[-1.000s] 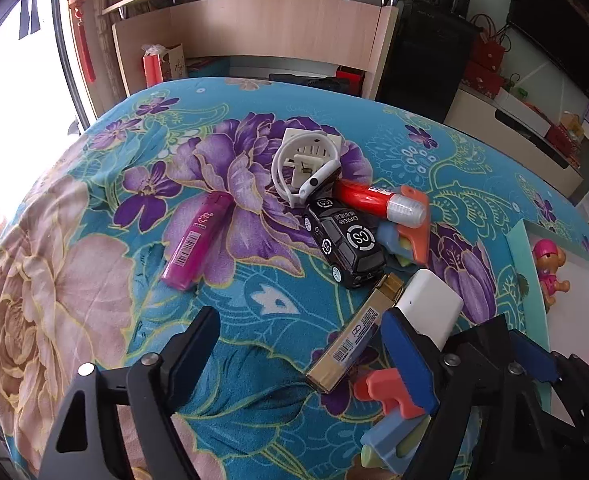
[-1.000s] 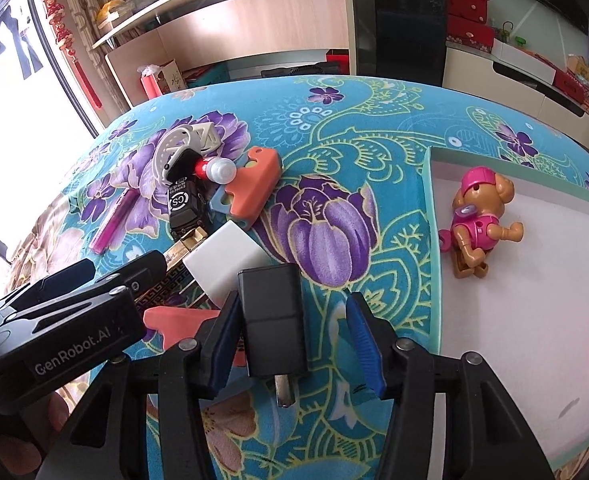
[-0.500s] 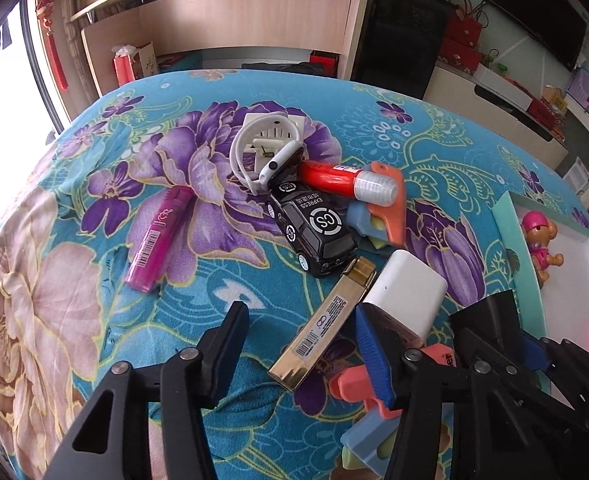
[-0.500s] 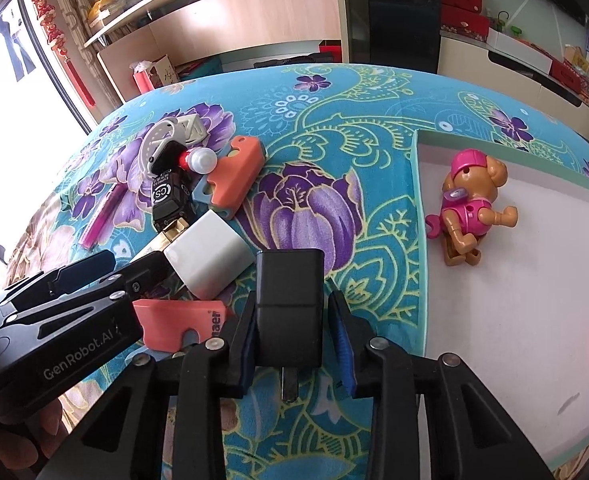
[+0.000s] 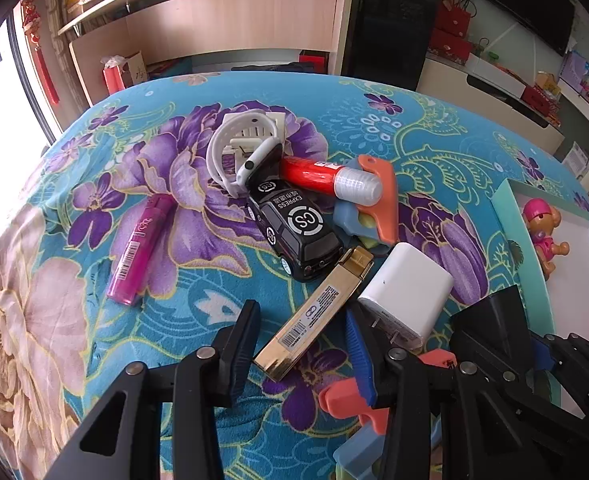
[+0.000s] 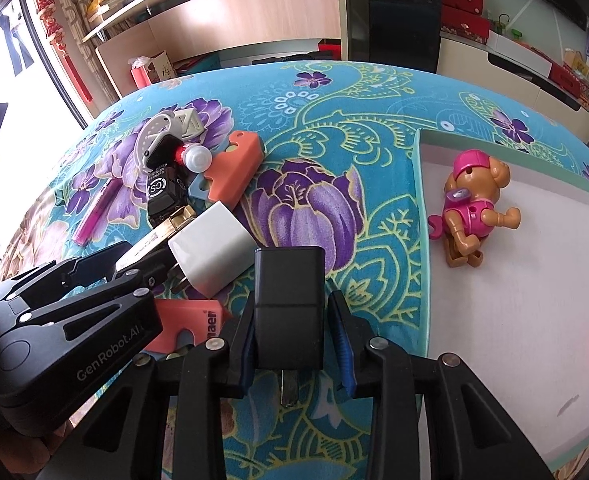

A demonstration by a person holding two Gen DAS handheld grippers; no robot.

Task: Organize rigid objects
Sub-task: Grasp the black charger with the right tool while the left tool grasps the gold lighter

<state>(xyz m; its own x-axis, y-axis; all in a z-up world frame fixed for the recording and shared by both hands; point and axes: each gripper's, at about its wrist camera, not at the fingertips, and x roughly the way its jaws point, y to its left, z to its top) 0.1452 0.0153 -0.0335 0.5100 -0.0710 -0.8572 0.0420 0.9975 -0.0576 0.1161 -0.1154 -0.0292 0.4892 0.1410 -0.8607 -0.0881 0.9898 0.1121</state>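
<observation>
A: Nearest us, the right gripper [image 6: 290, 344] has closed on the black charger [image 6: 288, 300]; half a second ago we were already clamped.

B: Left gripper [image 5: 302, 344] is closing around the gold lighter [image 5: 314, 312], pads not yet touching. Farther right, the tray [image 6: 422, 240] awaits both.

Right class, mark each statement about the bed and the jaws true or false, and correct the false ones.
1. The right gripper grips a black charger. True.
2. The tray holds a toy dog. True.
3. The gold lighter lies in the tray. False: it lies on the bedspread, between the closing jaws of the left gripper.
4. The toy car is white. False: black.
</observation>
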